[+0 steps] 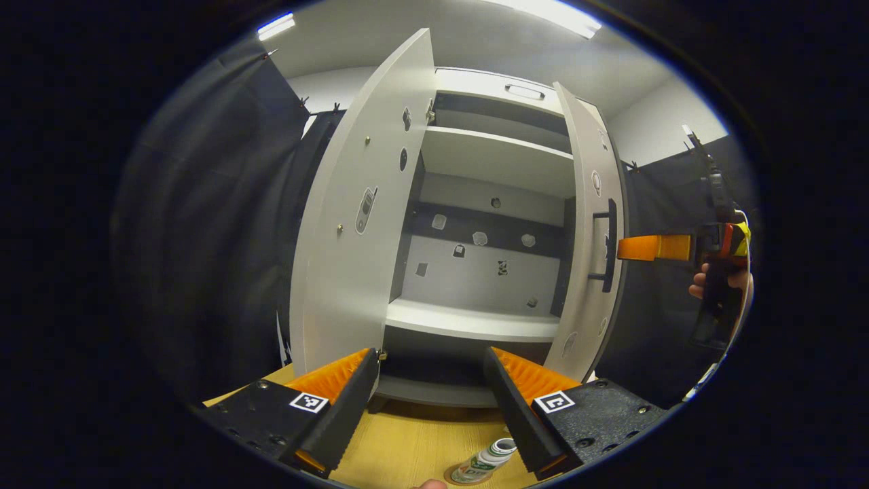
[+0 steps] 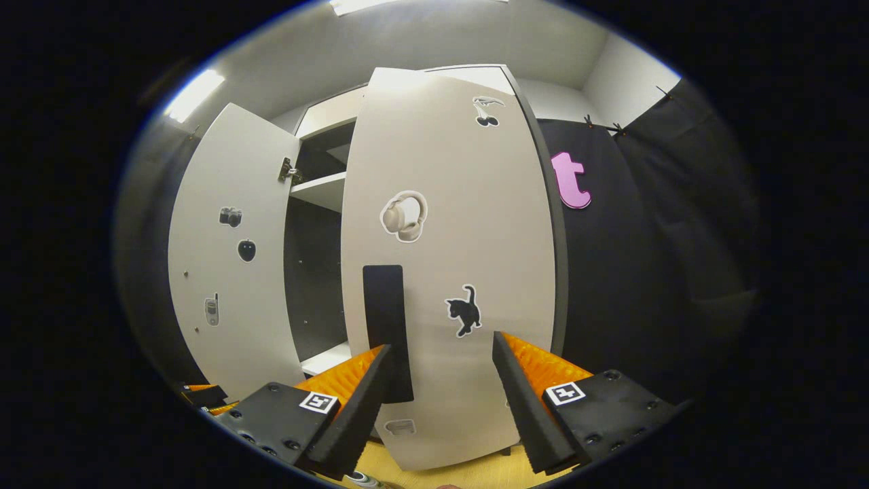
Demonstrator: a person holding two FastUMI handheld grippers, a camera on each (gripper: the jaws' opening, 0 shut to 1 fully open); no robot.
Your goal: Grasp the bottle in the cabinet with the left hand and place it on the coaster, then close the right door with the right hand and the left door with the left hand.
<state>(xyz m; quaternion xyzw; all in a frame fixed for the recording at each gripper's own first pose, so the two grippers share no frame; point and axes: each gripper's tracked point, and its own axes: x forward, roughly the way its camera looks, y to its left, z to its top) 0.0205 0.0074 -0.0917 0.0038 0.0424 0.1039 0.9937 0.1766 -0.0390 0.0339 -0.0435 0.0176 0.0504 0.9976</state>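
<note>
The left gripper (image 1: 431, 401) has its jaws wide apart, and nothing is between them. It hangs over the wooden surface (image 1: 407, 448), in front of the cabinet (image 1: 499, 163). Just below the jaws, near the right one, stands the bottle (image 1: 485, 463). It is on the surface, out of the cabinet. A thin round edge shows under it, but I cannot tell if that is the coaster.

The right gripper (image 2: 441, 401) also has its jaws apart. They hold nothing. They point at the outside of the right door (image 2: 448, 272) and are very near it. The left jaw sits in front of the lower end of the dark handle (image 2: 387, 326). I cannot tell if it touches the door.

In the left gripper view, the right gripper (image 1: 653, 248) shows far off, held by a hand (image 1: 713, 278). Its tip is right by the edge of the right door, near the handle.

The right door is part way shut. The left door (image 1: 360, 224) is wide open. Both doors have small stickers on them. The shelves (image 1: 475, 319) inside the cabinet are bare. Black cloth (image 1: 217, 238) hangs on both sides of the cabinet.
</note>
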